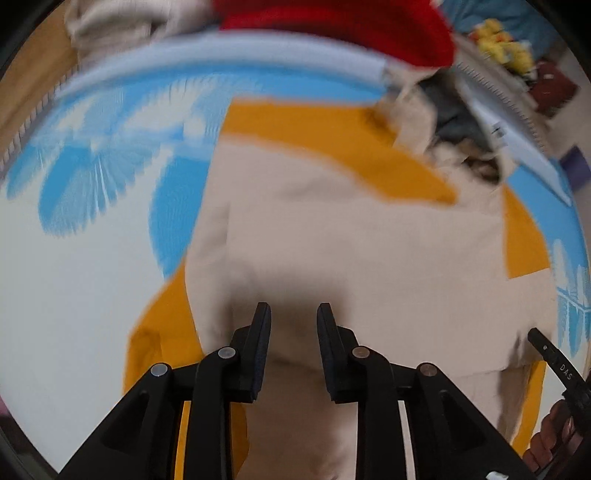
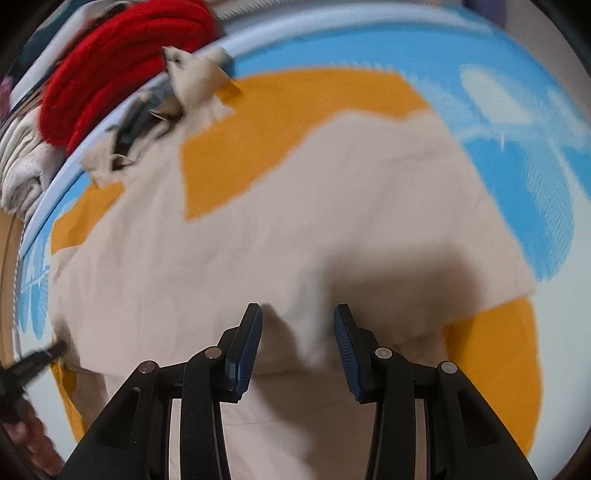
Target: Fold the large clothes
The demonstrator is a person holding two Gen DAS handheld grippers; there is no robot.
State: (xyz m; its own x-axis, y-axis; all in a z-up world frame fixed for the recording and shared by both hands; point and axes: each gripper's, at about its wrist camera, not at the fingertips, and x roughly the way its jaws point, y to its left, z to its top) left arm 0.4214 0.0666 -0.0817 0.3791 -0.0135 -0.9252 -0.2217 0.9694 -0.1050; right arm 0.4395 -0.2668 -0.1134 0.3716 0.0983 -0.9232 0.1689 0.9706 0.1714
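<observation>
A beige garment [image 1: 351, 243] lies spread over a yellow cloth [image 1: 295, 125] on a blue-and-white patterned surface [image 1: 81, 192]. My left gripper [image 1: 293, 314] is open above the garment's near part, holding nothing. In the right wrist view the same beige garment [image 2: 295, 229] covers the yellow cloth [image 2: 266, 122]. My right gripper [image 2: 298, 314] is open just above the garment, empty. The right gripper's tip also shows at the lower right of the left wrist view [image 1: 554, 358]; the left gripper's tip shows at the lower left of the right wrist view [image 2: 40, 358]. Both views are motion-blurred.
A red knitted item [image 2: 122, 66] and a pale folded cloth [image 2: 22, 166] lie beyond the surface's far edge. The red item also shows in the left wrist view [image 1: 332, 22]. Crumpled beige and grey fabric [image 1: 454, 122] sits at the garment's far end. Yellow toys [image 1: 506, 44] lie further away.
</observation>
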